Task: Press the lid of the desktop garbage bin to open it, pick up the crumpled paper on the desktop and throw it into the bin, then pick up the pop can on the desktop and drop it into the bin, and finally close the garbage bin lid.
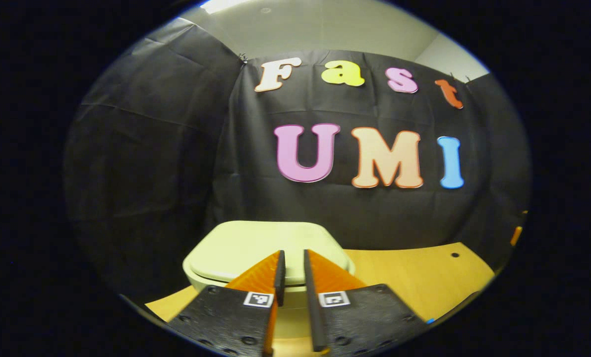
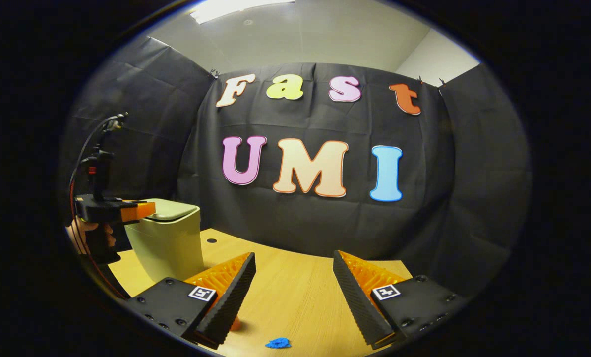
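Left gripper view, table: you had the wooden top under everything.
Bin: it stood at the table's left, lid down.
Left gripper: you held it nearly pressed together over the lid.
Right gripper: you kept it spread above the table.
Blue scrap: it lay between the right fingers.

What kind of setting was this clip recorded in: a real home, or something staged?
Most likely a staged recording booth, not a home: black cloth hangs as walls around a bare wooden desktop, with a plain ceiling above. A pale green lidded bin stands on the desktop, and a hand holds the left gripper over it.
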`<state>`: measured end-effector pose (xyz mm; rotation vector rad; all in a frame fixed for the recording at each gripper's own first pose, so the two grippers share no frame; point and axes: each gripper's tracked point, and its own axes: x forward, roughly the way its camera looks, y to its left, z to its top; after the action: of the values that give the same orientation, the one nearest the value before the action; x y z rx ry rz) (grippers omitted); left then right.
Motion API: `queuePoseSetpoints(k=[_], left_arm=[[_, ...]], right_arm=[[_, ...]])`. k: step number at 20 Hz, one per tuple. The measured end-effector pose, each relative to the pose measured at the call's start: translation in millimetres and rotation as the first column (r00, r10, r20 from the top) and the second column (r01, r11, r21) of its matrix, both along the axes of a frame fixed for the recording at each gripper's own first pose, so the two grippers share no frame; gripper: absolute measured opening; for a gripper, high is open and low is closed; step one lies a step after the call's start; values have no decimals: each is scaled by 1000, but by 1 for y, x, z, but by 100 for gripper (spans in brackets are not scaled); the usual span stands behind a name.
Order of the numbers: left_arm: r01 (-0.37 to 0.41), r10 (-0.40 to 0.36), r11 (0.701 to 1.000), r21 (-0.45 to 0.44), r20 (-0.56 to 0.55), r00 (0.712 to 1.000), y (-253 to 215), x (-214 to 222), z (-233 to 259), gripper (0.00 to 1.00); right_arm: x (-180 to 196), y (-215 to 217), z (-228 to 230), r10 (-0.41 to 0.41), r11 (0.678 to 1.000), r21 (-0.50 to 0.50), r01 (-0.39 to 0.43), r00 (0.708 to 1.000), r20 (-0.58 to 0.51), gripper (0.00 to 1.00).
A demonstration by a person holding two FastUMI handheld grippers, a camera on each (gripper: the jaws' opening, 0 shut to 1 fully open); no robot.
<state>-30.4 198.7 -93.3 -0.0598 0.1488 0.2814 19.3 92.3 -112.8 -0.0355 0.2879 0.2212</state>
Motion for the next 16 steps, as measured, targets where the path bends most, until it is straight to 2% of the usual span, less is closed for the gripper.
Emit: queuePoseSetpoints(k=[2,4,7,8,11,16], left_arm=[[-15,14,999,33,38,999,5,-10,19,68],[-27,24,998,51,70,997,3,-17,34,69],[-1,-5,999,49,106,994,-9,-26,51,84],[3,-11,998,67,122,992,-13,-34,60,93],[15,-25,998,66,159,987,-26,-52,80,91],[7,-31,992,130,187,982,-32,-69,104,90]], right_arm=[[4,-5,-17,-6,1000,-2,6,999,-35,100],[6,-8,-31,-6,1000,-13,5,998,-63,98],[8,-4,-59,12,1000,-15,-14,991,-136,99],[7,-1,-75,26,999,-17,-29,983,-181,99],[-5,10,-123,54,997,-28,-66,952,-302,99],[-18,15,-178,81,991,-56,-119,886,-456,99]])
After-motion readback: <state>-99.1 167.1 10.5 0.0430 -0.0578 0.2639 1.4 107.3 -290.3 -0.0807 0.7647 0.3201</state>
